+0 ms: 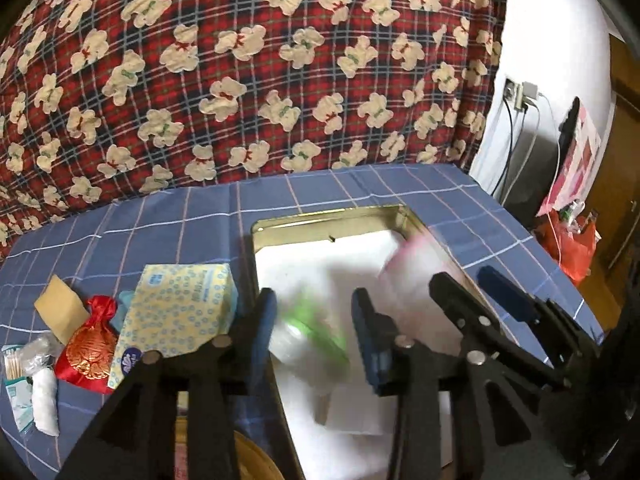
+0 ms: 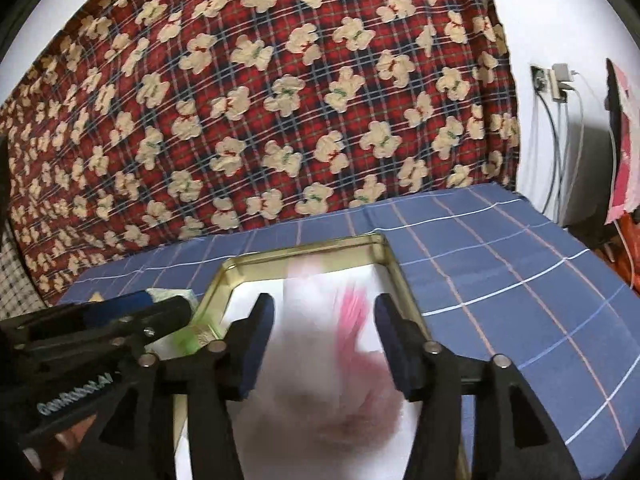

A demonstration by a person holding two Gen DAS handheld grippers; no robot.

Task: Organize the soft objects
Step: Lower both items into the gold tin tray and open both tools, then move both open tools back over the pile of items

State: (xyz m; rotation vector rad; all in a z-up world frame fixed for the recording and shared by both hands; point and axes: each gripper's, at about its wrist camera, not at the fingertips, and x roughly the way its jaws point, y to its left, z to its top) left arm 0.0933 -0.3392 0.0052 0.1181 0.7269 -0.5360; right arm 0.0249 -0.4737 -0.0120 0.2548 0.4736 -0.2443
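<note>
A gold tin [image 1: 328, 216] with a white lining lies on the blue checked cloth. My left gripper [image 1: 316, 320] hangs over its left half. A blurred green and white packet [image 1: 312, 328] sits loose between its fingers, and the pads do not press on it. My right gripper [image 2: 324, 320] is over the right half, open, with a blurred pink and white packet [image 2: 320, 340] in the gap. In the left wrist view the right gripper [image 1: 474, 288] is close beside the left one. In the right wrist view the left gripper [image 2: 168, 304] reaches in from the left over the tin's rim [image 2: 304, 250].
Left of the tin lie a yellow tissue pack [image 1: 176, 308], a red brocade pouch [image 1: 90, 344], a brown card [image 1: 60, 308], cotton swabs [image 1: 14, 364] and a cotton roll [image 1: 44, 400]. A teddy-print blanket [image 1: 240, 80] rises behind the table. Cables [image 1: 516, 132] and a red bag [image 1: 572, 248] are at the right.
</note>
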